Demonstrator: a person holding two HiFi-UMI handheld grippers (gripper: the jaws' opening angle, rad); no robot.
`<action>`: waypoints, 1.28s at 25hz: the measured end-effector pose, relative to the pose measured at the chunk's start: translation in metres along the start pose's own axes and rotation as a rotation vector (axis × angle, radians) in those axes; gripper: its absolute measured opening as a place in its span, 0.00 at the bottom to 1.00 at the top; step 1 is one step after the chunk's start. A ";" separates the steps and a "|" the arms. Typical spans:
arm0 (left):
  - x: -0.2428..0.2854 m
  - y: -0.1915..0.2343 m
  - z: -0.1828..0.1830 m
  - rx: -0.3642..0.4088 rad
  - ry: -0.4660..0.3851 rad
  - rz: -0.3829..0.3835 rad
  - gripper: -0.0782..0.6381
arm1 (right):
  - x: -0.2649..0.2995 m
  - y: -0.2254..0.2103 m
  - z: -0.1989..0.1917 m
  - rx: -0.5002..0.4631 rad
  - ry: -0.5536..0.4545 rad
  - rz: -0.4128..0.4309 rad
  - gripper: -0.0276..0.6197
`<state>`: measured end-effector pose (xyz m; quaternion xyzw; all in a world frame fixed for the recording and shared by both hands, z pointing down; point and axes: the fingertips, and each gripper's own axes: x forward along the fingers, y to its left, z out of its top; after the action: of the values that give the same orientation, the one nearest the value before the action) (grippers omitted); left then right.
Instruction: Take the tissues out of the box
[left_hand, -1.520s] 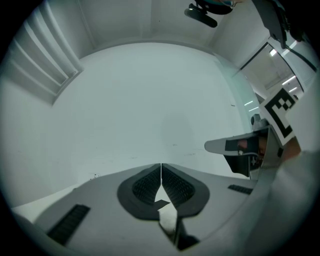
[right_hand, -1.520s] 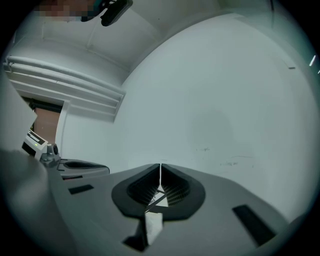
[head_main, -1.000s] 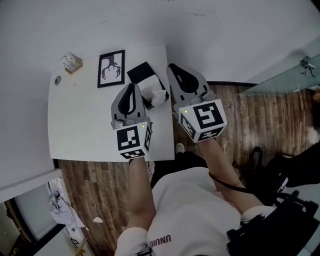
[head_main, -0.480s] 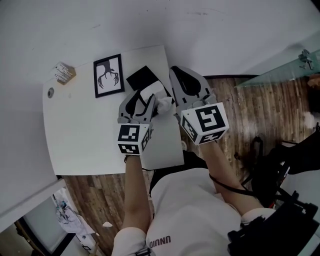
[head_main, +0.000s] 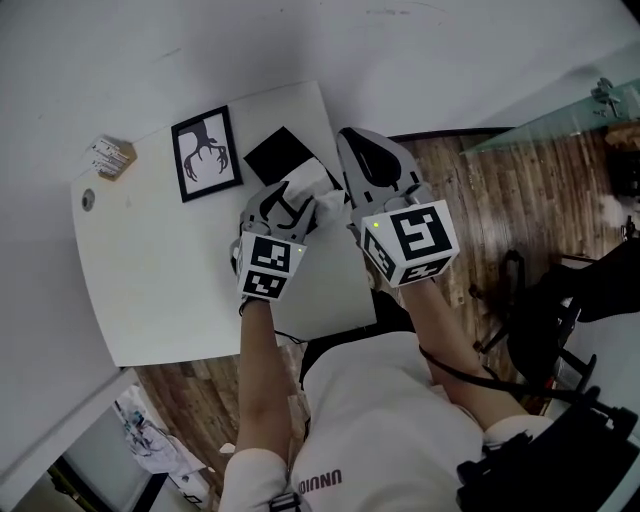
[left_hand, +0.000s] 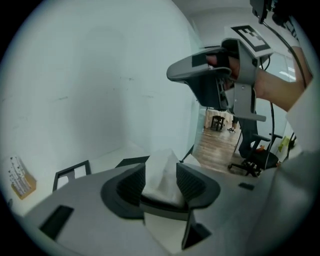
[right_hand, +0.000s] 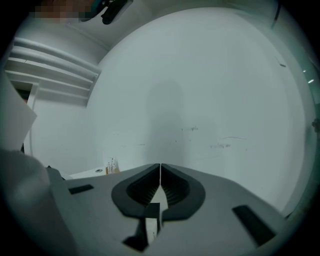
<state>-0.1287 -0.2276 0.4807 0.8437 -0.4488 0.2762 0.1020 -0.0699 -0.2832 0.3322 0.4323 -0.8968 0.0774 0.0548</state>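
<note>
Tissue (left_hand: 159, 187) rose from the box (head_main: 283, 157) at frame centre, between the left gripper's (left_hand: 160, 169) jaws, which had just been opening wide, not pressing it. Right gripper (right_hand: 160, 175) sat closed, empty. Best pinch low on the tuft, then lift straight

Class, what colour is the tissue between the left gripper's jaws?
White tissue; clearest in the left gripper view.

Soft, even light falls bright on the white table (head_main: 150, 290) and the wall (head_main: 400, 50), and shadows are faint. Both gripper views bulge, fade to black round edges and carry a teal cast. The tissue (left_hand: 161, 175), near the lens, looks soft.
</note>
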 end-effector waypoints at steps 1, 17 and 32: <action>0.001 0.001 -0.001 -0.001 0.004 0.004 0.39 | 0.000 0.001 -0.002 0.000 0.004 -0.001 0.08; 0.009 0.004 -0.007 0.030 0.033 0.037 0.28 | -0.007 -0.011 -0.017 0.008 0.053 -0.034 0.08; 0.005 0.005 -0.005 -0.027 0.027 0.044 0.22 | -0.006 -0.015 -0.018 0.001 0.054 -0.045 0.08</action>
<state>-0.1320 -0.2321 0.4875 0.8283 -0.4698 0.2837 0.1132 -0.0535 -0.2842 0.3503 0.4503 -0.8848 0.0883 0.0804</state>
